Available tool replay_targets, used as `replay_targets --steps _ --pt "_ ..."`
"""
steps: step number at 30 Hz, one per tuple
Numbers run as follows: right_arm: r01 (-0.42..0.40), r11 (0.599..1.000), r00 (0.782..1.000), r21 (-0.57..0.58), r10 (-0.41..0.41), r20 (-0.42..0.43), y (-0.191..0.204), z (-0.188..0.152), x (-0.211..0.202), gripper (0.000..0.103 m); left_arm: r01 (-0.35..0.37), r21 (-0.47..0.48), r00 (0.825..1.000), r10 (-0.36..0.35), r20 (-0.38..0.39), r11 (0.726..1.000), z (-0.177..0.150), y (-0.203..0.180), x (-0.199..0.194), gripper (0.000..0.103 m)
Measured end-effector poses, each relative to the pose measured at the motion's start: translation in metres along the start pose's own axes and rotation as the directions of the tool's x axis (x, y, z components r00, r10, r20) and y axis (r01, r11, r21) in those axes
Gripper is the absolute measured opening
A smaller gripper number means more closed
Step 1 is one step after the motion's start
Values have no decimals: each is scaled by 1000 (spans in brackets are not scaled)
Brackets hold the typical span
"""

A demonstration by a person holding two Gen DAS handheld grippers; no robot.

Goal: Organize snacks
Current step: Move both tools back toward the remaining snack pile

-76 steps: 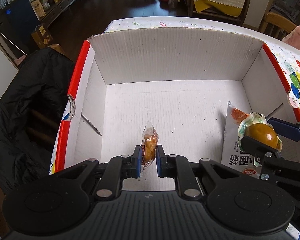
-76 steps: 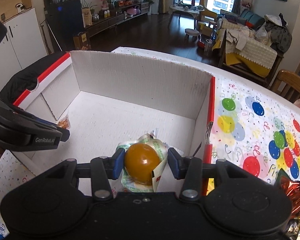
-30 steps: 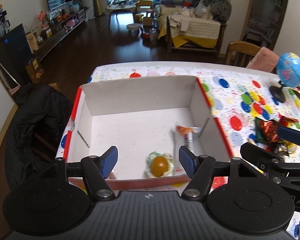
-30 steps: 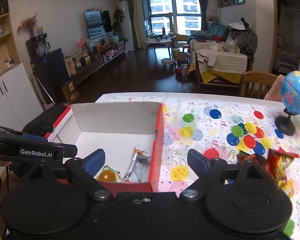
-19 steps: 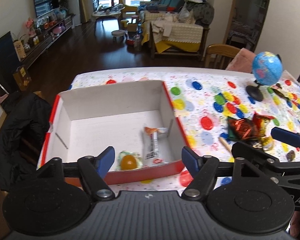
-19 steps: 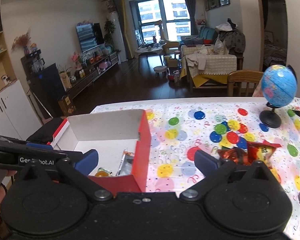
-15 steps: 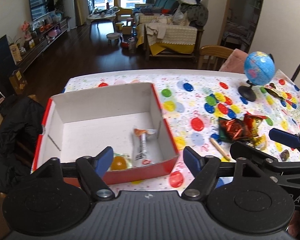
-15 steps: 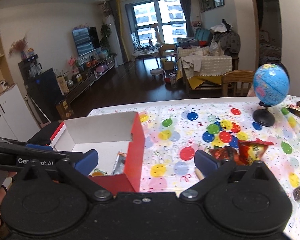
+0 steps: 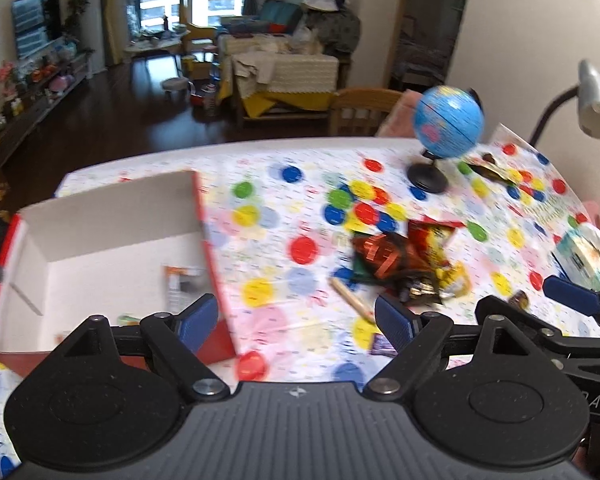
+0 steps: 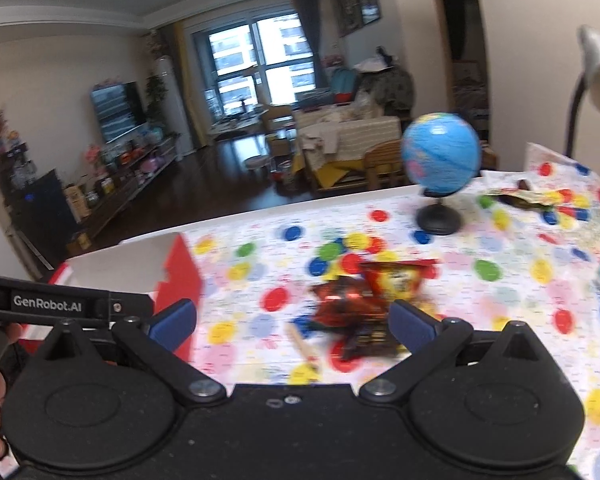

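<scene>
Snacks (image 9: 410, 266) lie in a loose heap of red, dark and yellow wrappers on the dotted tablecloth (image 9: 300, 208), to the right of the white cardboard box (image 9: 112, 216) with its red rim; from the left wrist view we see the heap just beyond and to the right of our left gripper (image 9: 296, 318), whose blue-padded fingers stand wide apart with nothing between them; a pale stick (image 9: 352, 300) lies on the cloth at the near left edge of the heap. From the right wrist view the same snacks (image 10: 364, 304) sit almost straight ahead of our right gripper (image 10: 292, 322), partly behind its right finger; this gripper too is spread wide and holds nothing, and the stick (image 10: 302, 344) lies between its fingers on the cloth below. Inside the box we make out a long white packet (image 9: 180, 284) with an orange end near the right wall; a greenish scrap at the near wall is mostly covered by our left finger, so we cannot tell what it is. Both views are smeared, so the wrapper print is unreadable. A blue globe (image 10: 440, 160) stands beyond the heap; a small dark purple item (image 9: 382, 344) peeks out beside the left gripper's right finger, too hidden to identify; the box in the right view (image 10: 180, 268) is cut off by the left gripper's body (image 10: 60, 304).
</scene>
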State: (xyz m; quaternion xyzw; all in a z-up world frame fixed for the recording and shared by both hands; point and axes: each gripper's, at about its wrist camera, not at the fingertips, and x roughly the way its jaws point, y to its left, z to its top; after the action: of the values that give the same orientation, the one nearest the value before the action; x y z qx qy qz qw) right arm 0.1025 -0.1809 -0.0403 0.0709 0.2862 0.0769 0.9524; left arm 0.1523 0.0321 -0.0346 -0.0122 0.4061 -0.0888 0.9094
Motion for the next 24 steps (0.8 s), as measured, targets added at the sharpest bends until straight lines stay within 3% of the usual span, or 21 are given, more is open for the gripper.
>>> replay_targets --steps 5,11,15,24 --pt "77 997 997 29 -78 27 -39 -10 -7 103 35 21 999 -34 -30 999 -3 -35 22 86" --pt "168 984 986 52 -167 -26 -86 -23 -6 103 69 12 995 -68 -67 998 -7 -67 48 86" --pt "235 971 972 53 -233 -42 -108 -34 -3 103 41 -1 995 -41 -95 999 -13 -82 70 86" --pt "312 943 947 118 -297 -123 -166 -56 29 101 -22 -30 984 16 -180 999 -25 -108 116 86"
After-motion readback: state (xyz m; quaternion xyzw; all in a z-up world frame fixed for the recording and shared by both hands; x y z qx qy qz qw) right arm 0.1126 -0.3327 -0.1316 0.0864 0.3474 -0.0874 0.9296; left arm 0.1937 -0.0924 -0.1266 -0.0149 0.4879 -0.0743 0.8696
